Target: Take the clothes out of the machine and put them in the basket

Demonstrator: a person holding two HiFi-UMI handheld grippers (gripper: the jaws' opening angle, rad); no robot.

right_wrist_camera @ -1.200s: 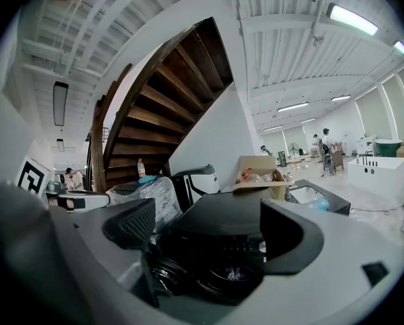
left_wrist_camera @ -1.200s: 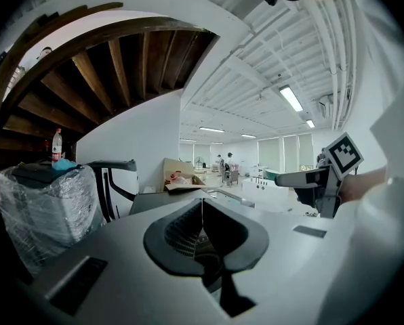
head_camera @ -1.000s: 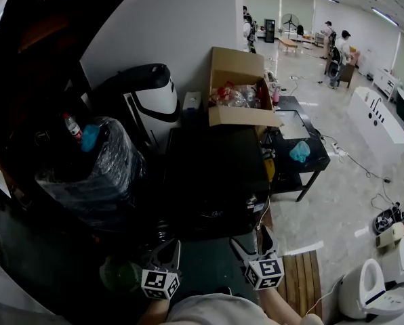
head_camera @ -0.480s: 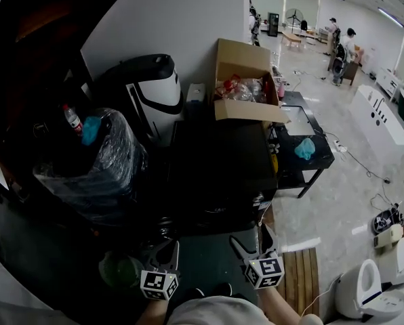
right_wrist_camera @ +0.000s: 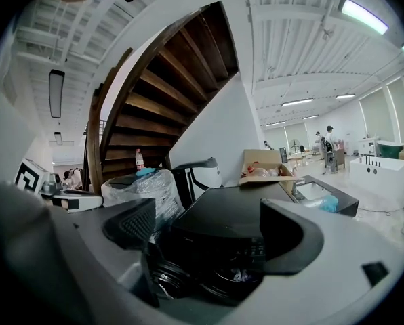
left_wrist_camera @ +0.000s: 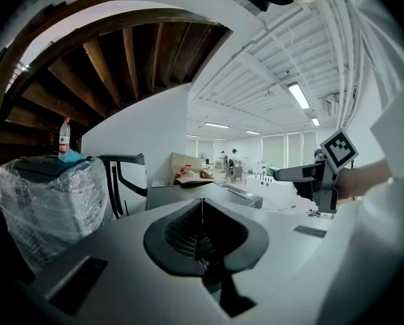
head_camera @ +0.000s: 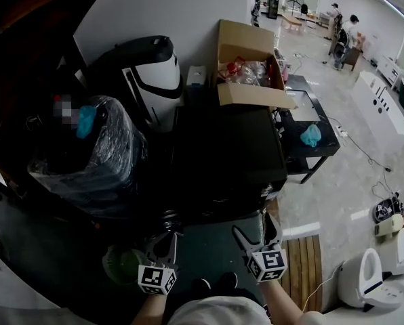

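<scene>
- The machine (head_camera: 222, 161) is the black box filling the middle of the head view. Its front face, with the round door openings, is turned toward the bottom edge of the frame, directly above both tongs.
- The right tongs (head_camera: 251, 223) are set wide with nothing between the jaws. They sit at the lower right of centre, near the machine's front.
- In the right gripper view the right tongs (right_wrist_camera: 209, 222) look straight at the round opening (right_wrist_camera: 229, 279) at bottom centre. A pale crumple (right_wrist_camera: 241, 275) inside is probably the clothes, though it is too dark to be sure.
- The left tongs (head_camera: 165, 239) are pressed together and empty. In the left gripper view they (left_wrist_camera: 202, 212) point over the machine's top, not into it.
- The basket (head_camera: 120, 266), a green round shape, lies at the lower left of the head view, just beside the left tongs.
- My judgement is that the reach goes up-frame into the opening, best done by the right tongs. The carry then goes to the lower left.
</scene>
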